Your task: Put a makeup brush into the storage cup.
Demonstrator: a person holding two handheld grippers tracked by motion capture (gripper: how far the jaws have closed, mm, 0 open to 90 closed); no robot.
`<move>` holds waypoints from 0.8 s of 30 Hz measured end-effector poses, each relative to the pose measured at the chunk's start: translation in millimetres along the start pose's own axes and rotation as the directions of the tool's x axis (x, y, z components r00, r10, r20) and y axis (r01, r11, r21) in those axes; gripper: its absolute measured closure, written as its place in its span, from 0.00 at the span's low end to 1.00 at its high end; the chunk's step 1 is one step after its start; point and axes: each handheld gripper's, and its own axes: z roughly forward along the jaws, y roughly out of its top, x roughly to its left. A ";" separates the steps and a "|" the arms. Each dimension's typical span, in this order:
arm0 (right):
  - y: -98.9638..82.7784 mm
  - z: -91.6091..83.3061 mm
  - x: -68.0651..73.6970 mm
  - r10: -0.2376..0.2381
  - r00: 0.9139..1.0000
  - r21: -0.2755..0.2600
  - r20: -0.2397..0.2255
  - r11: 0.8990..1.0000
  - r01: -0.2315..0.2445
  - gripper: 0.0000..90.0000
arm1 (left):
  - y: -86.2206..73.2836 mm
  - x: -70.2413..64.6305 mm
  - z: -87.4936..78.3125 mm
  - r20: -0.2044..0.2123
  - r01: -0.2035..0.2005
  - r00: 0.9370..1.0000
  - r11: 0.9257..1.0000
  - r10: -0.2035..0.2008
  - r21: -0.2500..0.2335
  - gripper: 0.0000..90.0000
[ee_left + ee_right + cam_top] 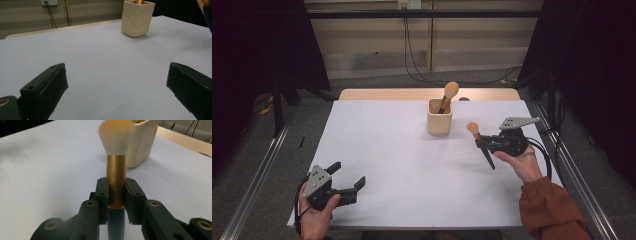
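A makeup brush point(480, 142) with a pale bristle head, gold ferrule and dark handle is held above the white table point(402, 165) at the right. My right gripper point(484, 143) is shut on it; in the right gripper view both pads clamp the gold ferrule point(116, 187), bristles point(117, 137) pointing away. A cream square cup point(439, 116) stands at the table's far middle with a second brush point(448, 95) upright in it. The cup point(141, 145) is just beyond the held brush. My left gripper point(347, 180) rests open near the front left edge, nothing between its jaws point(117, 85); the cup point(137, 18) lies far ahead.
A wooden strip point(382, 94) runs along the table's far edge. Metal rails point(257, 170) flank both sides, and cables point(412, 55) hang at the back wall. The person's orange sleeve point(552, 210) comes in at the lower right.
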 end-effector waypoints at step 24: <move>-1.9 4.5 9.0 0.033 0.999 -0.282 -0.028 0.959 -0.039 0.83 | -1.2 0.3 -0.2 -0.001 0.037 0.999 0.997 -0.037 -0.073 0.04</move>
